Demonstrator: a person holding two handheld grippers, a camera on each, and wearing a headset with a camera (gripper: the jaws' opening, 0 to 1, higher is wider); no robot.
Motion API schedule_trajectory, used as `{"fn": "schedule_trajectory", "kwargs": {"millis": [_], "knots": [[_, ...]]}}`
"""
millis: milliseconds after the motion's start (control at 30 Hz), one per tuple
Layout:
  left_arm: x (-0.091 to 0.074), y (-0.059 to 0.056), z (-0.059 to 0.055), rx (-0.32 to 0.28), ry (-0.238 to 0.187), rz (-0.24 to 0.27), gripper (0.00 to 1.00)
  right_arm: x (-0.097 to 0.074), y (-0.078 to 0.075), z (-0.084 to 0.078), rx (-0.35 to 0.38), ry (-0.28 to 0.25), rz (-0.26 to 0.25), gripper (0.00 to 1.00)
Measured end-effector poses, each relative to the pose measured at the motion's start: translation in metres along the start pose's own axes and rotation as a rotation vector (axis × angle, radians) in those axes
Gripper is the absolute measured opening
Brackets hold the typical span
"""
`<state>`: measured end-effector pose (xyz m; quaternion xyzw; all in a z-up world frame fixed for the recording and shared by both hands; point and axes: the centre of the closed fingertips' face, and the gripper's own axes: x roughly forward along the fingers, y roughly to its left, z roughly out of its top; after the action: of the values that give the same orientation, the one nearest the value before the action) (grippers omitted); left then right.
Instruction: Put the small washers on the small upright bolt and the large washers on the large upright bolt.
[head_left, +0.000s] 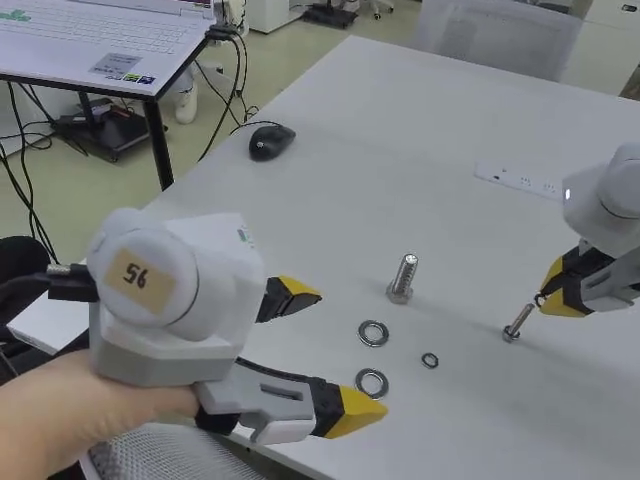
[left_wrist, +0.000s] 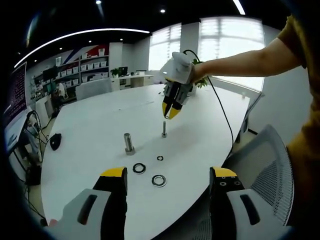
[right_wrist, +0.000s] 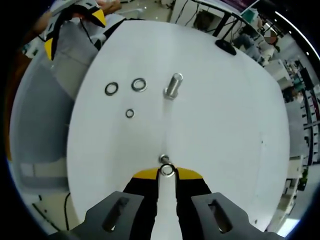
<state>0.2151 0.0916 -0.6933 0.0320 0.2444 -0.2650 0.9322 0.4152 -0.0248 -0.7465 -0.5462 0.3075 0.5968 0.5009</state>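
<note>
Right claw (right_wrist: 167, 174), clenched on a small washer (right_wrist: 167, 170), hangs just above the small bolt (right_wrist: 163, 159), which stands upright on the worktop (right_wrist: 225, 125).

The desk (head_left: 420, 150) was smooth, matt white. The large bolt (head_left: 402, 277), small bolt (head_left: 518, 321), large washers (head_left: 373, 333) at lower centre, and the small washer (right_wrist: 167, 170) pinched in the right gripper (right_wrist: 168, 176) jaws gleamed as bare metal. The left gripper (head_left: 340, 350) shell looked matt pale plastic.
</note>
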Motion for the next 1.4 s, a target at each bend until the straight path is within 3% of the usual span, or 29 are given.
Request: {"fn": "schedule_trajectory", "kwargs": {"millis": [700,1400], "knots": [[-0.001,0.003,-0.002,-0.012,0.007,0.006,0.66,0.020,-0.002,-0.002,-0.025,0.032,0.032,0.12],[0.000,0.005,-0.002,-0.016,0.010,0.012,0.66,0.051,0.006,-0.012,0.011,0.028,0.063,0.13]]}}
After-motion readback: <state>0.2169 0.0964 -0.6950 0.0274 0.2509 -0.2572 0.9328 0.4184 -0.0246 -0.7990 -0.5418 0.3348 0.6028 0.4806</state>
